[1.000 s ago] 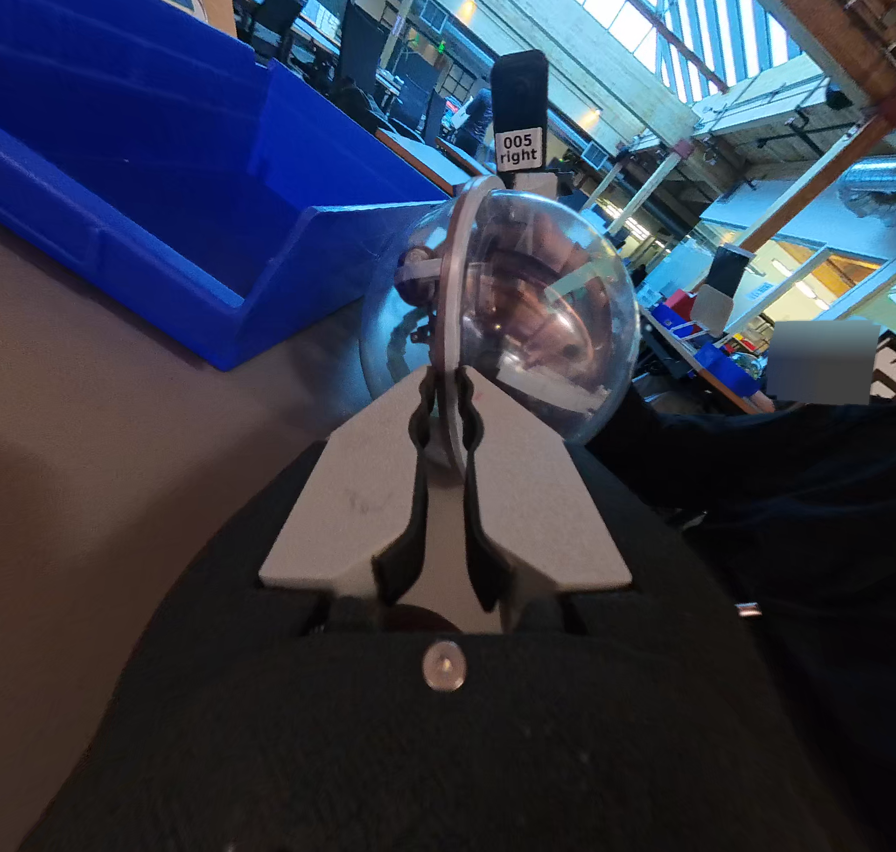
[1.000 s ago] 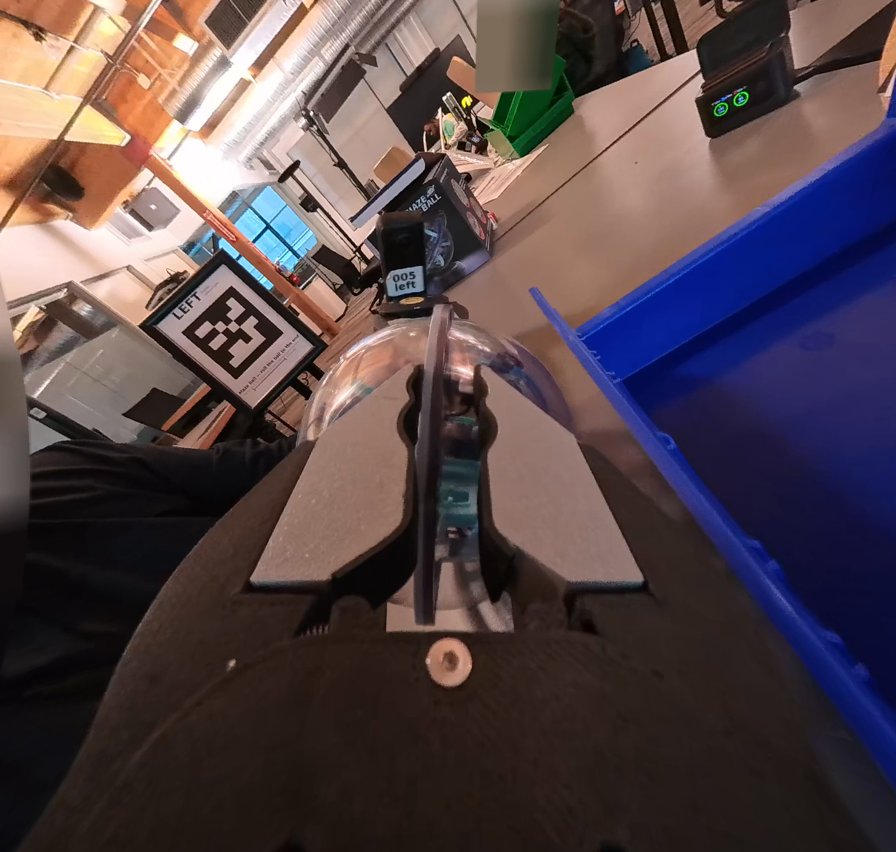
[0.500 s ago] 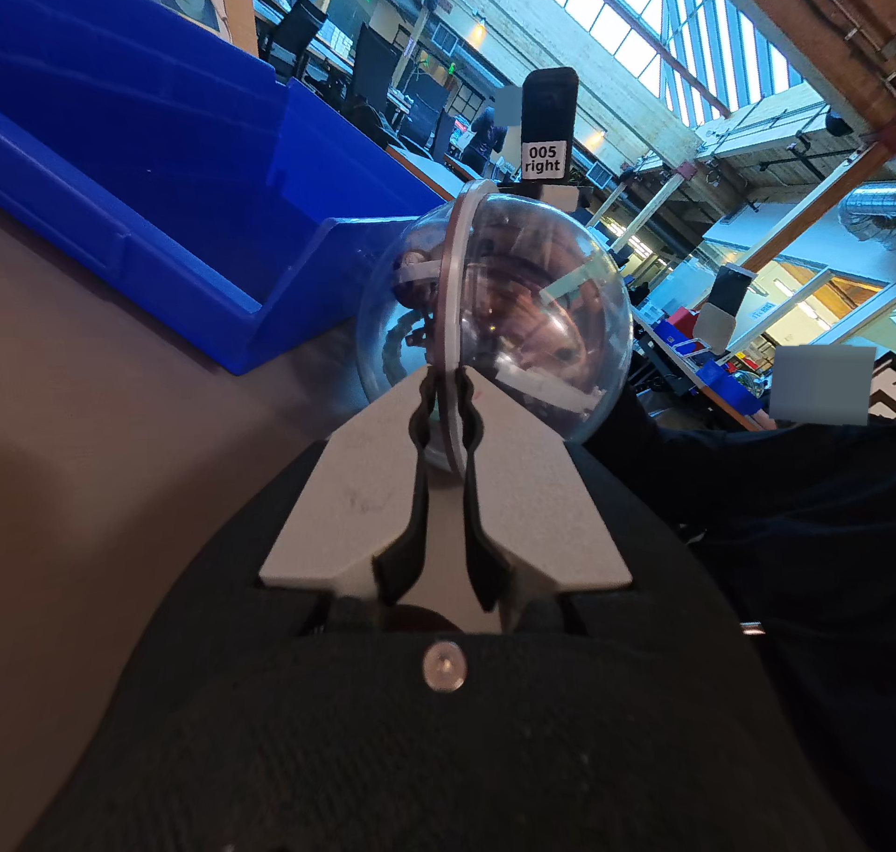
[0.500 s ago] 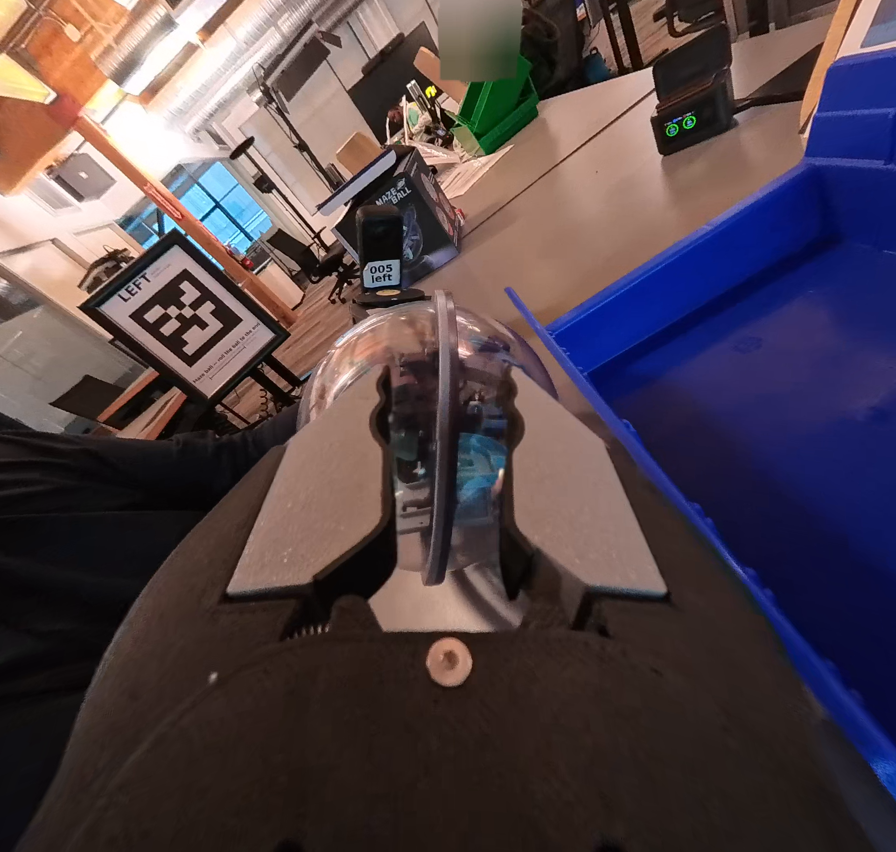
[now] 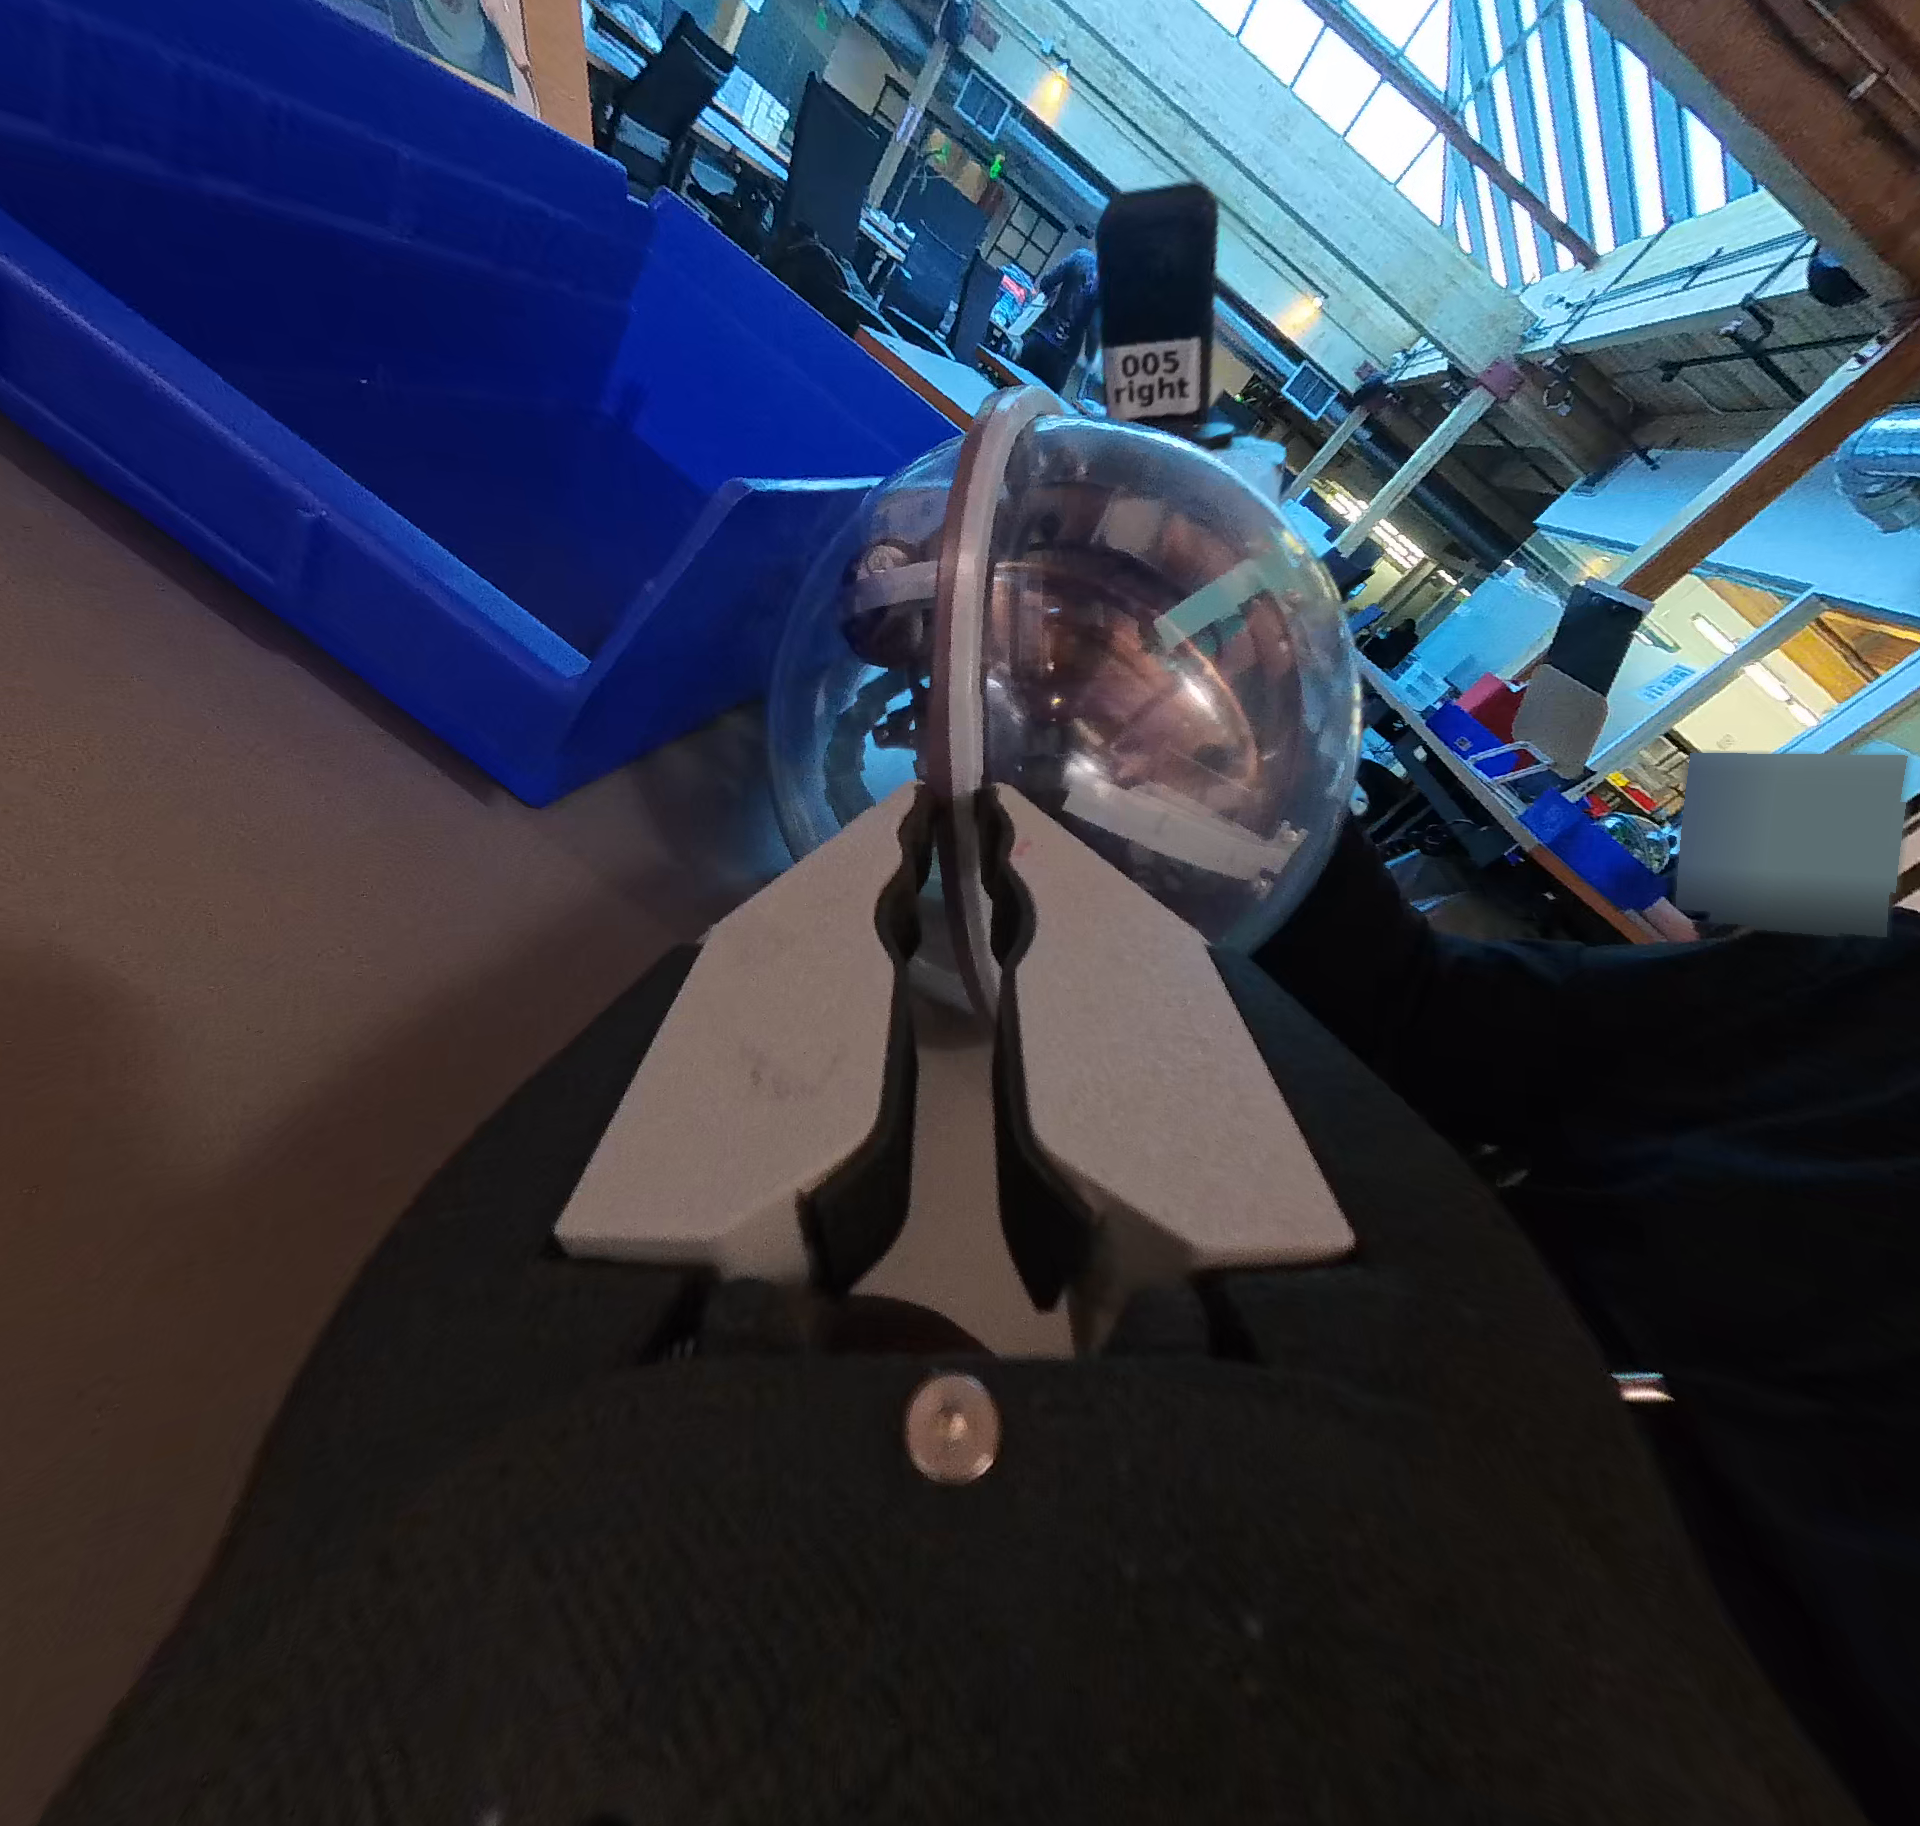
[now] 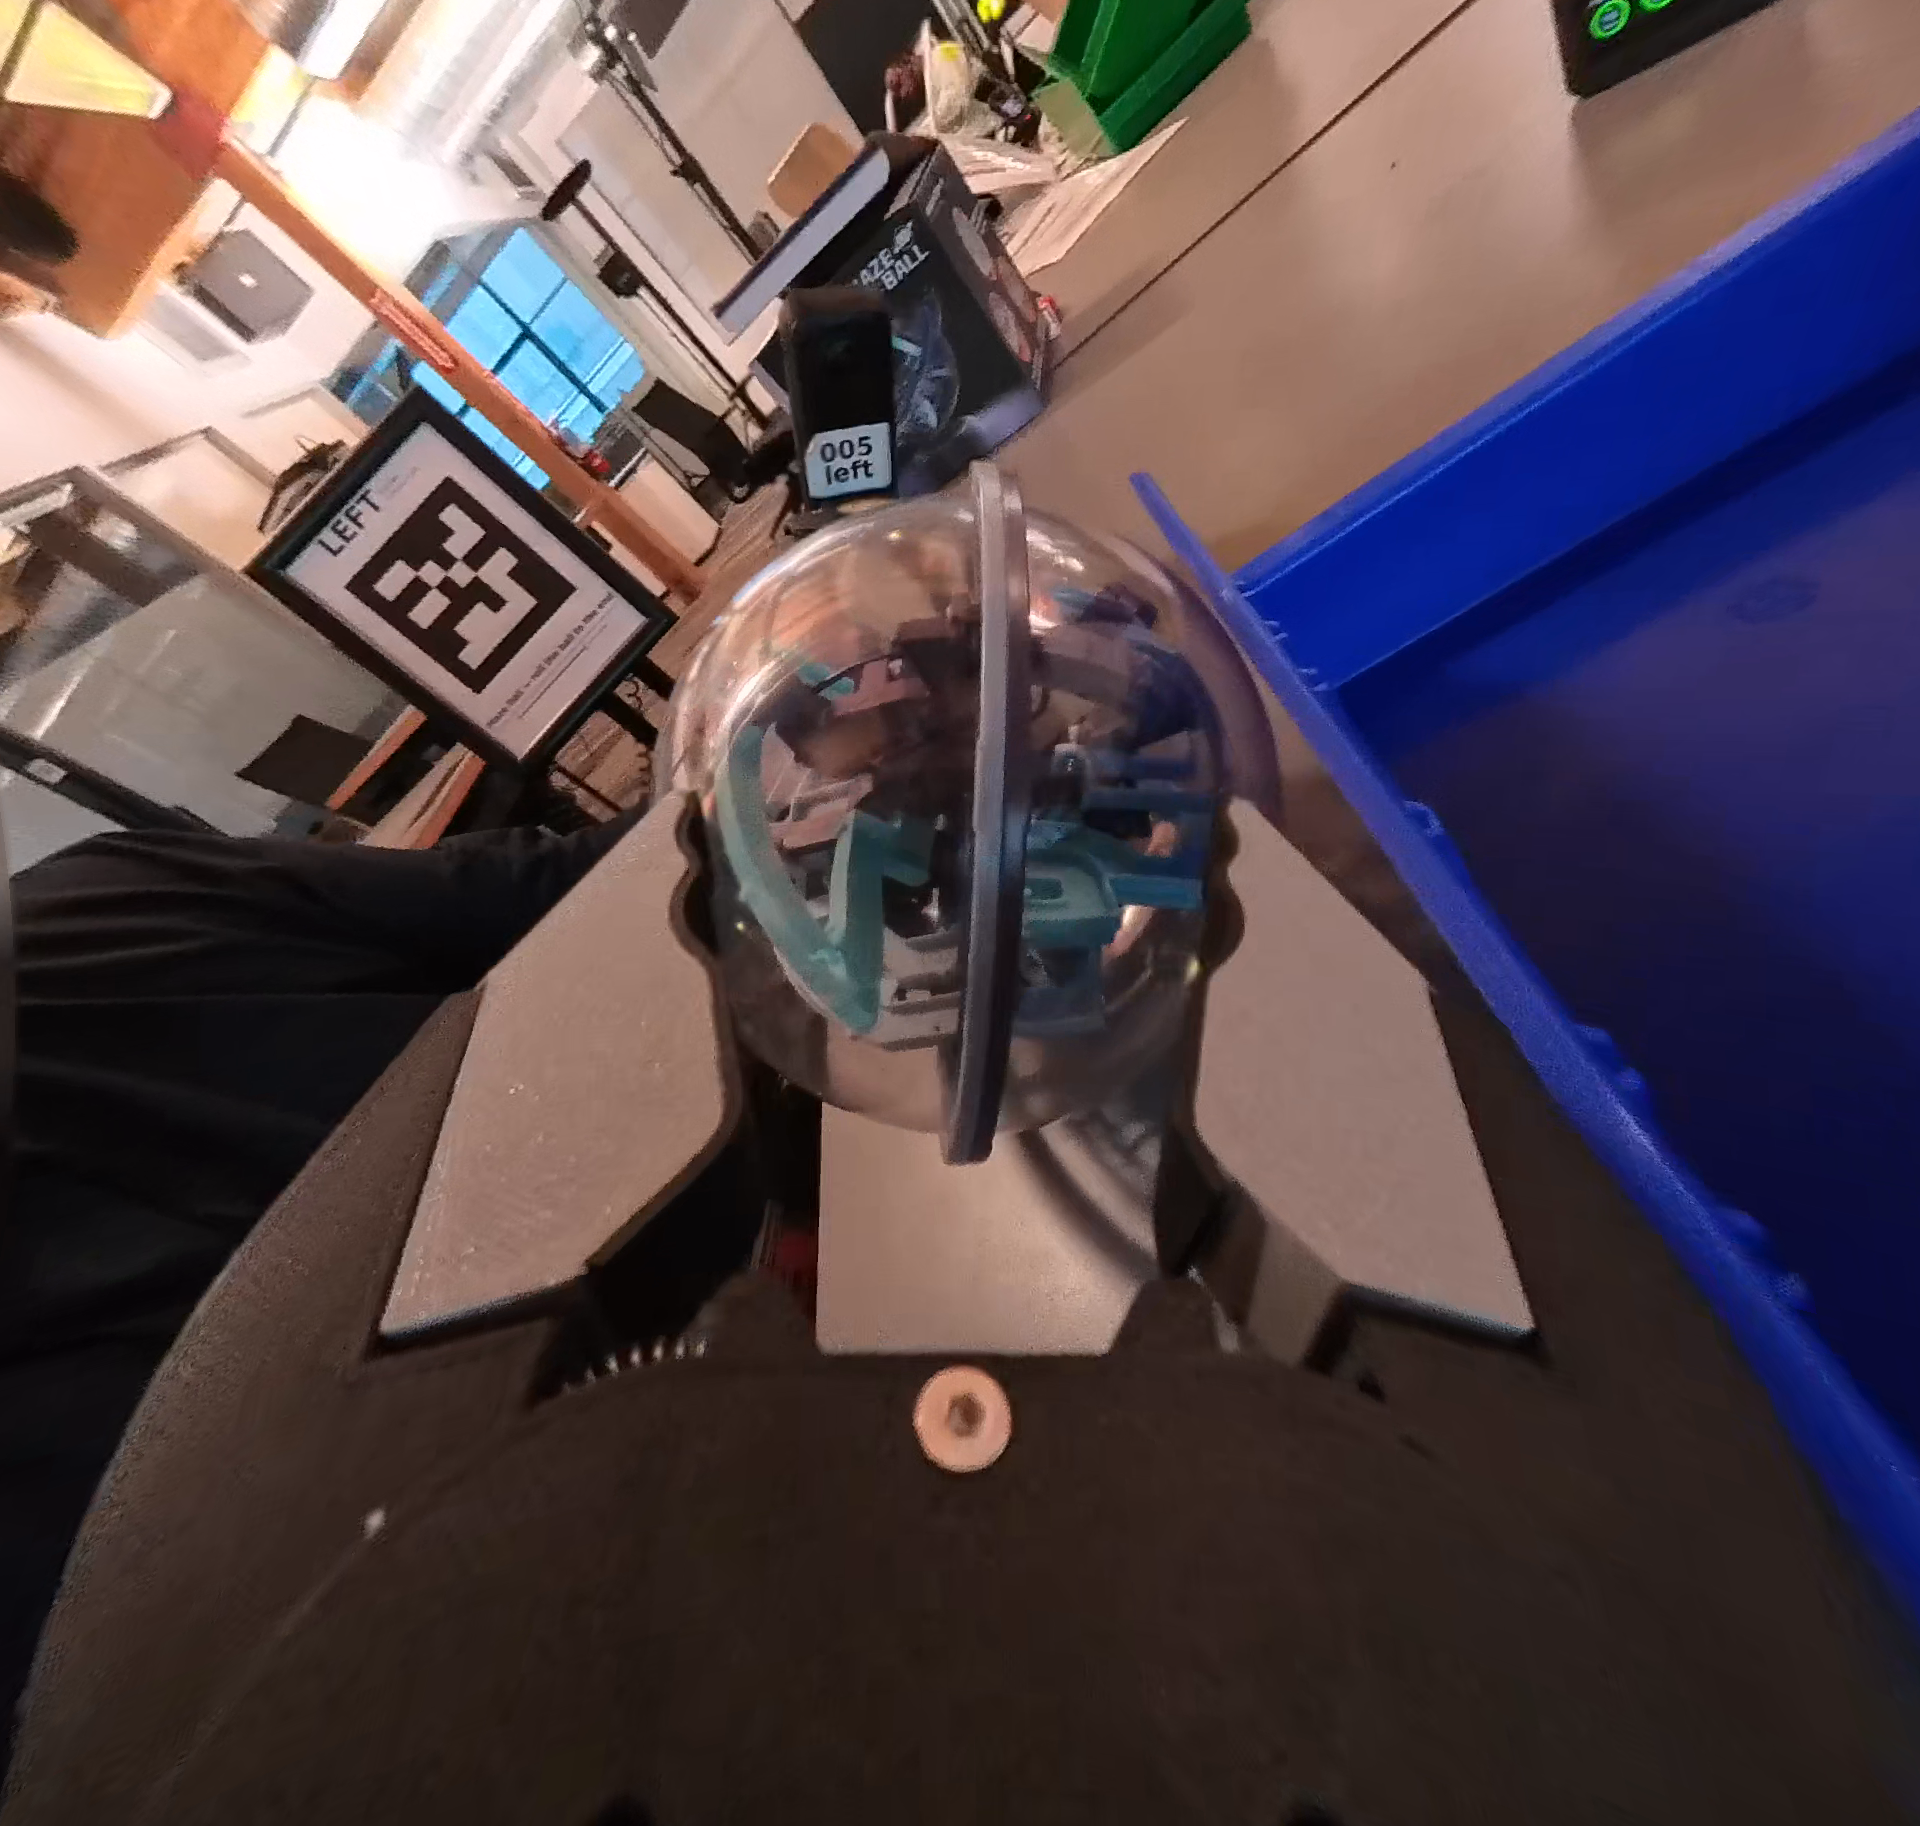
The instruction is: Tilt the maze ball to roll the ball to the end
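Clear maze ball [image 5: 1081,675] pinched at its rim by left gripper [image 5: 956,820] fingers (right gripper [image 6: 956,841] fingers wide around it); blue bin [image 5: 436,488] at 10 o'clock.

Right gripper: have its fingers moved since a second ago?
Yes. The right gripper fingers have spread from the maze ball rim; now they flank the sphere.

Left tool [image 5: 958,820]: fingers nearly together, black pads [image 5: 902,903] clamped on thin rim of clear maze ball [image 5: 1091,696]. Right tool [image 6: 956,862]: fingers spread wide, straddling ball at either side; pad contact cannot be told. Tools face each other across ball. Dark sleeve [image 5: 1621,1049] behind right tool.
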### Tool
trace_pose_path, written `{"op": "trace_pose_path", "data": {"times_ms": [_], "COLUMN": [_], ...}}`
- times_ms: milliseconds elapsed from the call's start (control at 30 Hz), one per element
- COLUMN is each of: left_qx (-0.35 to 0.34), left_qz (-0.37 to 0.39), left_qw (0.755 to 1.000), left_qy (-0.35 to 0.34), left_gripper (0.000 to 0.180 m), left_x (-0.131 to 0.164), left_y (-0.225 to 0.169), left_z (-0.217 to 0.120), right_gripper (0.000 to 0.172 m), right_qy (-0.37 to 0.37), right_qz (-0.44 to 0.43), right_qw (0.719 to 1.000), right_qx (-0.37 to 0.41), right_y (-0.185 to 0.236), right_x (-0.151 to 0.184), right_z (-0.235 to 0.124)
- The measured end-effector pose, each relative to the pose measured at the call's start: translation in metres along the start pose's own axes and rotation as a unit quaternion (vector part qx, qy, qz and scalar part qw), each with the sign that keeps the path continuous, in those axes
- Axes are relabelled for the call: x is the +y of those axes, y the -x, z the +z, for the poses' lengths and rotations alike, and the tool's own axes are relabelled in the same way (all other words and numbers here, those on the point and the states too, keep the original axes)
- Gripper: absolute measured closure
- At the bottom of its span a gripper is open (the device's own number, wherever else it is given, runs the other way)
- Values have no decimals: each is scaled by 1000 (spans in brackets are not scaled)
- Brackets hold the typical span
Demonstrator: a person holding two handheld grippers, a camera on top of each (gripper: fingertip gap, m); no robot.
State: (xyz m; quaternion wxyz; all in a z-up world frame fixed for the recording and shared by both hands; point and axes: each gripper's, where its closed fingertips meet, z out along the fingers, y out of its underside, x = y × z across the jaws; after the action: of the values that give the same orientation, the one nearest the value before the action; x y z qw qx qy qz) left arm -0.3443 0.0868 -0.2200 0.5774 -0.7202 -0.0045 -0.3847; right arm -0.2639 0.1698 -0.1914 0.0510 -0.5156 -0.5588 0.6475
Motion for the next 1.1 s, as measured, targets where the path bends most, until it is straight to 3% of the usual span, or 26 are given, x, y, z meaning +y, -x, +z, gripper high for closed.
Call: {"op": "trace_pose_path", "data": {"times_ms": [300,500,600,767,867,1000,1100], "left_qx": [-2,3,-4,8,33,32,23], "left_qz": [5,32,61,53,54,35,57], "left_qw": [1000,999,998,996,995,993,992], "left_qy": [-10,-5,15,71,70,105,112], "left_gripper": [175,175,174,173,152,105,101], "left_x": [-3,-1,4,21,21,32,34], "left_y": [-1,-7,-9,-13,-19,-18,-20], "left_z": [-2,-1,-1,-3,-1,12,17], "right_gripper": [77,57,45,54,60,51,39], "right_qy": [54,136,157,126,101,109,117], "right_qz": [-4,-25,-27,-46,-36,-33,-34], "right_qw": [998,990,987,991,994,993,992], "right_qx": [-17,15,-5,3,9,9,7], "right_y": [9,3,5,3,-1,-4,-5], "right_x": [22,59,69,54,46,51,56], "right_z": [-11,5,16,7,1,9,16]}}
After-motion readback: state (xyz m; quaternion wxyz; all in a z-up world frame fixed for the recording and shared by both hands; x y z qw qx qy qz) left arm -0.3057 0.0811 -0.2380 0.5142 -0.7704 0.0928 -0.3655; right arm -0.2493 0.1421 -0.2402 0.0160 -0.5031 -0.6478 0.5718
